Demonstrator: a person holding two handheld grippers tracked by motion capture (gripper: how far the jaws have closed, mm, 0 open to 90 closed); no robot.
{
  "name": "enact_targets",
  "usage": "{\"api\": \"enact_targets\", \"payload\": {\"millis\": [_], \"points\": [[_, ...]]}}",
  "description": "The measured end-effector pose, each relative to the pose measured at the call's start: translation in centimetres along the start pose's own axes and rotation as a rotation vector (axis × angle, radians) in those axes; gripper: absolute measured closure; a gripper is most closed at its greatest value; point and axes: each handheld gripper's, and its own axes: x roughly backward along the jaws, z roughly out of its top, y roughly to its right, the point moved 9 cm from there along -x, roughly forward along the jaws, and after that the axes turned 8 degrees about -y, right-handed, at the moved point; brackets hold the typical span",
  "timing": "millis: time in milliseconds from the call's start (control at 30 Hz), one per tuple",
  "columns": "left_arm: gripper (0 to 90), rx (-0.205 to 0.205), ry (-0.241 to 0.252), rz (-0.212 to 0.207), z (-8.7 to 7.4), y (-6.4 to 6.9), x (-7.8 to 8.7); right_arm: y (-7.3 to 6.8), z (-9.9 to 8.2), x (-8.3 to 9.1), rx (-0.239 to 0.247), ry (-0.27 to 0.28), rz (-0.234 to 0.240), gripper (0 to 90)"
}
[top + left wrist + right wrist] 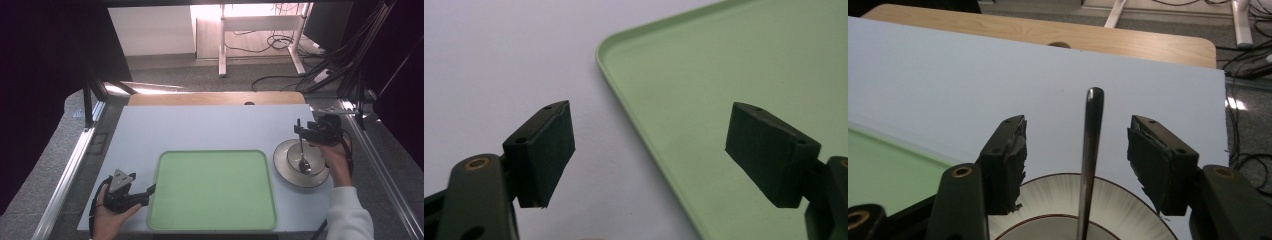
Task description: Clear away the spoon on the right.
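A metal spoon [304, 164] rests with its bowl in a white dish [281, 165] at the table's right, its handle [1092, 125] rising between the jaws of my right gripper [300, 131]. In the right gripper view those jaws [1078, 150] stand open, with a gap on each side of the handle. A pale green tray [212, 192] lies in the middle of the near side. My left gripper [148, 191] rests by the tray's left edge, held in a hand, open with nothing between its pads [546, 150]. The tray's rim [634, 120] runs between them.
A pale blue sheet [210, 125] covers the table, with a strip of wood [215, 98] showing at the far edge. Metal rails [70, 165] run along both sides. Cables and a desk frame [222, 45] lie on the floor beyond.
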Motion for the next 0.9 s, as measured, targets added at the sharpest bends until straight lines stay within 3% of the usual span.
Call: {"api": "enact_targets", "payload": {"millis": [267, 500, 900], "points": [[19.5, -0.002, -0.005, 0.002, -0.1, -0.1, -0.1, 1.4, -0.6, -1.3, -0.021, -0.037, -0.039, 45.6], [19.4, -0.005, -0.010, 0.002, -0.2, -0.1, -0.2, 1.4, -0.9, -1.7, -0.014, -0.047, -0.024, 49.5], [19.4, -0.008, -0.012, 0.004, -0.3, -0.2, -0.2, 1.2, -1.8, -3.3, 0.003, -0.129, -0.031, 62.2]]}}
